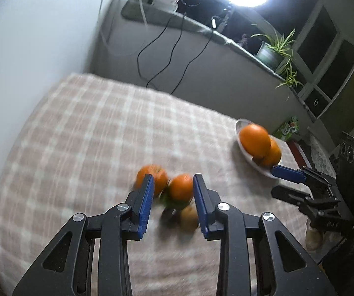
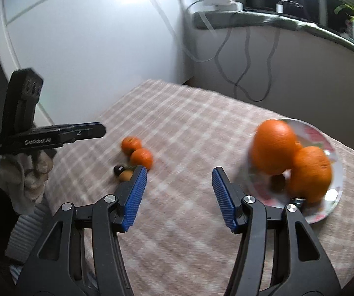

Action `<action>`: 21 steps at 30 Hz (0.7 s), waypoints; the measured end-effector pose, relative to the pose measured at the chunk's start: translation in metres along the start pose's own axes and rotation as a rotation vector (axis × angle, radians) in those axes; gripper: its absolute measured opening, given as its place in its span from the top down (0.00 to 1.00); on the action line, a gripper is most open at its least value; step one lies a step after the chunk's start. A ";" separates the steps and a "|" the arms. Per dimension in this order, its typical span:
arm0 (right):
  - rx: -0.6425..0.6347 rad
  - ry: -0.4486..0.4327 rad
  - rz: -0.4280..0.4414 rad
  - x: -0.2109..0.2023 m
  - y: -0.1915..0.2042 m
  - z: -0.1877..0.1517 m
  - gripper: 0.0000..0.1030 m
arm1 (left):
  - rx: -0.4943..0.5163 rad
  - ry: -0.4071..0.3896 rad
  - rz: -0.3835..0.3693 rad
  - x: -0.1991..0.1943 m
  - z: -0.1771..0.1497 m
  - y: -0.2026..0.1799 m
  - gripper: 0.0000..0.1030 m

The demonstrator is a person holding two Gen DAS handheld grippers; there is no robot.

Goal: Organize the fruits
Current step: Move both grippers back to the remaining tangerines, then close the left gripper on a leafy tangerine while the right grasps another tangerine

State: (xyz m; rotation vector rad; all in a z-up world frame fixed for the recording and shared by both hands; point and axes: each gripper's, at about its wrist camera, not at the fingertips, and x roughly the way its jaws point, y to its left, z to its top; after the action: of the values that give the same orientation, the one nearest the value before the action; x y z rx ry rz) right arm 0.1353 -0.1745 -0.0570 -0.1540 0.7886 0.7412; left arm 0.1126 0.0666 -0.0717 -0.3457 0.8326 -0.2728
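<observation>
Left wrist view: left gripper [image 1: 173,180], jaws apart and empty, above two small mandarins [image 1: 180,188] lying loose on the checked tablecloth [image 1: 90,128], a brownish small fruit [image 1: 189,218] just beside them; judged light, round, soft-skinned, apt to roll, best taken across the middle with gentle pressure. Right wrist view: right gripper [image 2: 179,172], jaws apart and empty, beside the plate [image 2: 334,197] holding two large oranges [image 2: 274,145]; judged heavier and firmer.

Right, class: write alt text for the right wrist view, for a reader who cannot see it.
The open, empty right gripper points down at a checked tablecloth. A plate on the right holds two large oranges; on the left lie two small tangerines, with the left gripper beyond them.
</observation>
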 end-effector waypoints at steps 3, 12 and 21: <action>-0.082 0.037 0.008 0.015 0.024 -0.006 0.44 | -0.014 0.024 -0.020 0.004 -0.014 0.005 0.72; -0.149 0.094 0.055 0.047 0.060 -0.015 0.46 | -0.041 0.049 -0.051 0.013 -0.031 0.013 0.72; -0.025 0.081 0.038 0.067 0.041 0.007 0.47 | -0.070 0.028 -0.011 0.021 -0.009 0.029 0.69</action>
State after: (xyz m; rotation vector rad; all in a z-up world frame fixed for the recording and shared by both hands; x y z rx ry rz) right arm 0.1437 -0.1043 -0.0933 -0.1925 0.8614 0.7848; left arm 0.1221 0.0840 -0.1029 -0.4133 0.8696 -0.2598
